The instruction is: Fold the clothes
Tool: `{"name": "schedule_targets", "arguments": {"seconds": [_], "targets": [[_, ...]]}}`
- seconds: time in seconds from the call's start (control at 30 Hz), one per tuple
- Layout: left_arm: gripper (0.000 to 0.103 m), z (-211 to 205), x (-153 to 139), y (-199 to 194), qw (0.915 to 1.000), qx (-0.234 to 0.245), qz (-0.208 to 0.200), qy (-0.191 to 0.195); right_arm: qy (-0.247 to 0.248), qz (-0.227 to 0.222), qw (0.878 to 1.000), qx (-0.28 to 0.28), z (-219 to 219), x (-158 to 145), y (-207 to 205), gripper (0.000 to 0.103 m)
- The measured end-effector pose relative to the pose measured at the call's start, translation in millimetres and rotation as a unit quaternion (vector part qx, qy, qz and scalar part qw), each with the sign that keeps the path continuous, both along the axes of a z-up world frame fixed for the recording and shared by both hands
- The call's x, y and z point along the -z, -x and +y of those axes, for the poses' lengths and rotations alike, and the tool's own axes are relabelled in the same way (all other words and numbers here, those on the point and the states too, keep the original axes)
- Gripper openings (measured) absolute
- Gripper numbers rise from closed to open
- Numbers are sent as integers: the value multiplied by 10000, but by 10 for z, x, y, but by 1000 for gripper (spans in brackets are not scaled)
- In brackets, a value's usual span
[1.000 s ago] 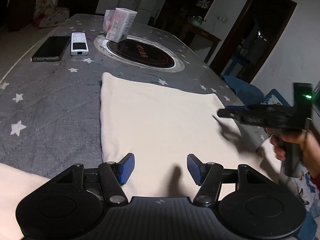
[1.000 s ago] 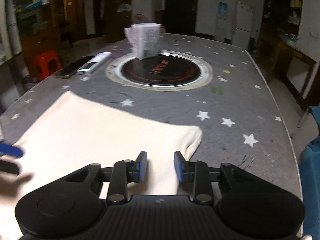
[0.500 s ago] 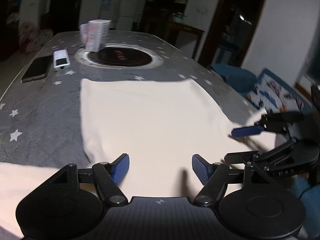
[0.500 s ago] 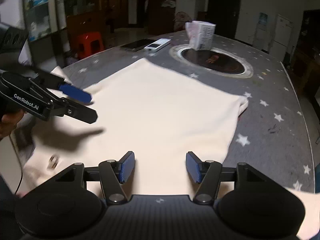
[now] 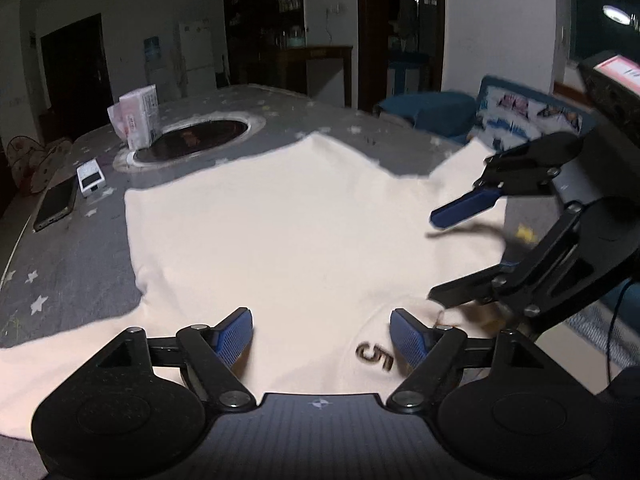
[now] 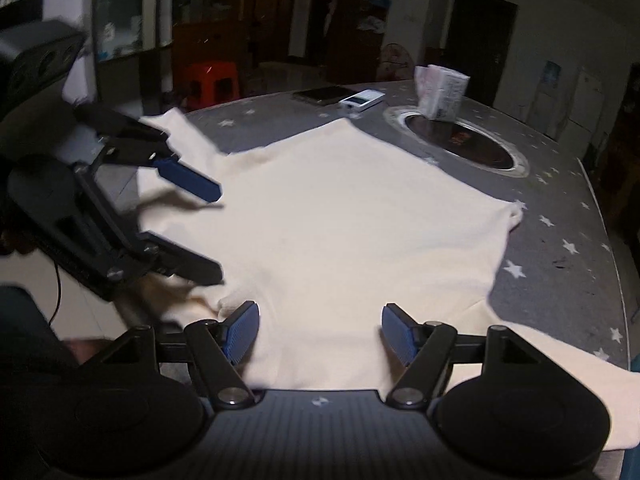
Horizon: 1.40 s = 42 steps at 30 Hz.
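Note:
A cream shirt [image 5: 288, 232] lies spread flat on the grey star-print tablecloth [image 5: 72, 264], its collar end with a "5" label [image 5: 374, 356] nearest me. My left gripper [image 5: 322, 338] hovers over that collar end, jaws opening, with cloth below the pads but nothing pinched. My right gripper [image 6: 320, 334] hangs over the shirt's [image 6: 352, 224] near edge, jaws also opening and empty. Each gripper shows in the other's view: the right gripper [image 5: 436, 256] at the right, the left gripper [image 6: 218, 232] at the left, both turned sideways above the cloth.
At the table's far end are a tissue pack [image 5: 138, 122] beside a round inset hob [image 5: 196, 138], a white remote [image 5: 91, 176] and a dark phone [image 5: 56, 204]. A blue seat [image 5: 432, 114] stands past the right edge, and a red stool [image 6: 212, 80] past the left.
Both grippers have pulled back from the shirt's far part to its near collar end, rolled and turned toward each other. Their jaws stand wider than before.

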<state>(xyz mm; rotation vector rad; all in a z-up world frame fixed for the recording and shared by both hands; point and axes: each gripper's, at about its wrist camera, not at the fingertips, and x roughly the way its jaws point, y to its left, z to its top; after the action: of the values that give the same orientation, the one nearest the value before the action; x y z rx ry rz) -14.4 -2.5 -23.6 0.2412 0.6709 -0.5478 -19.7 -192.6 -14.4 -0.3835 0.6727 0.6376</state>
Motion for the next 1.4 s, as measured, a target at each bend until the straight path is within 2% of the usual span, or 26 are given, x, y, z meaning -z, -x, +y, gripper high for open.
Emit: {"name": "schedule_targets", "arguments": {"seconds": [0.13,0.23,0.33,0.4,0.5,0.63,0.73,0.83,0.97,1.03,1.1,1.17,1.27,1.4], "targets": [[79,40,-39,-35,10000,-9,31,86,-101,-9,9999,81,-79,-43,48,71],[83,39,-100,-71,9998,-29,-83,172,-338,33,9984,461,-271,-111,11,71],[84,-10,-155,-151,9993,-42,-59,369,-531,32,9901,1300,-588,-145,-75,71],[85,-62,-180,-214,9989,-24,-18,470,-632,-5,9804,1868,-814,-157,-130,71],[86,-151,-198,-291,9987,19,17,511,-748,-23,9602,2691,-1158,-144,-227,69],[86,-261,-192,-342,9988,98,57,472,-976,70,9248,3678,-1577,-81,-355,61],[87,-305,-170,-332,9989,131,99,446,-1211,121,8883,4428,-1937,16,-438,58],[87,-333,-155,-312,9989,184,132,414,-1579,323,8540,4947,-2246,130,-506,56],[89,-389,-137,-300,9990,244,168,345,-2382,665,8170,5209,-2592,294,-564,46],[89,-408,-132,-291,9990,261,173,334,-2746,721,8064,5188,-2714,340,-557,37],[89,-426,-128,-286,9990,264,183,323,-3007,742,8010,5123,-2776,378,-547,25],[90,-434,-123,-280,9990,251,187,313,-3257,787,7946,5062,-2820,407,-534,21],[90,-424,-124,-282,9991,195,206,312,-3362,695,7923,5045,-2846,427,-473,10],[90,-415,-122,-282,9992,157,216,292,-3511,514,7885,5024,-2840,404,-375,7]]}}
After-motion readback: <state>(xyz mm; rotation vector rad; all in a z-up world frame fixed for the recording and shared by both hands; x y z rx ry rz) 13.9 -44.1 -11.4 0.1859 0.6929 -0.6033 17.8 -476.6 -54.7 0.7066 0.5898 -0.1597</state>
